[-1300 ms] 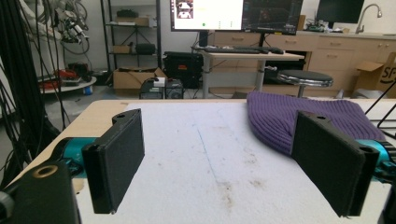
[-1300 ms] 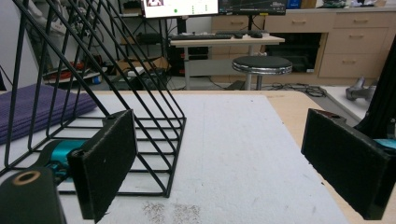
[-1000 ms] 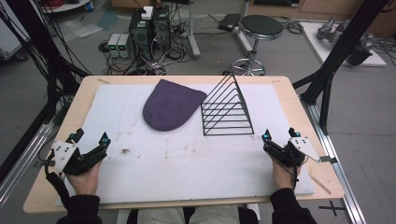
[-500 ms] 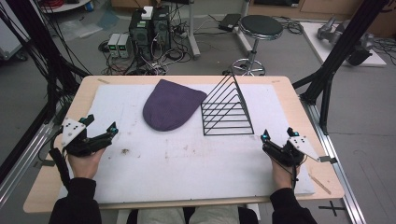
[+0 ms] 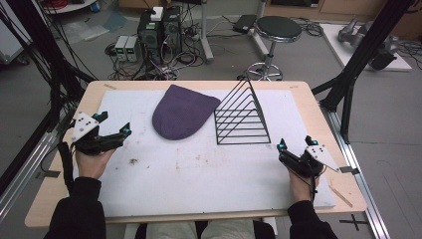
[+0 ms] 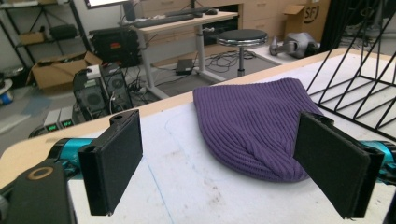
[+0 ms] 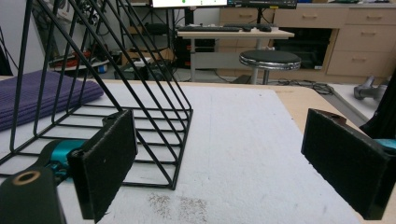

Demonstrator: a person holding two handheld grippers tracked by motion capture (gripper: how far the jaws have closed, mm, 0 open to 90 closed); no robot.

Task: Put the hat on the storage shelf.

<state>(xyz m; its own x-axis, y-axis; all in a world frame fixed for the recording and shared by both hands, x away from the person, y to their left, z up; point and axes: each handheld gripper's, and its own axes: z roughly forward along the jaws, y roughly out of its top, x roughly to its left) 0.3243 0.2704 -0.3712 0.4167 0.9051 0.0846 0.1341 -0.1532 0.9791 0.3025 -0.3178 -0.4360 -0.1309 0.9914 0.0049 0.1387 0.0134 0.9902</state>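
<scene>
While left gripper (image 5: 113, 124) aims jaws, spread wide, at purple beanie (image 5: 181, 111): shallow pinch risks snagging knit, dragging it into wire rack (image 5: 242, 116). Right gripper (image 5: 294, 144) jaws likewise spread, empty.

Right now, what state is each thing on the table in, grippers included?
Left gripper: open, empty, aimed at the hat.
Right gripper: open, empty, near the rack.
Purple hat: lying flat, untouched.
Wire rack: standing upright, empty, beside the hat.
</scene>
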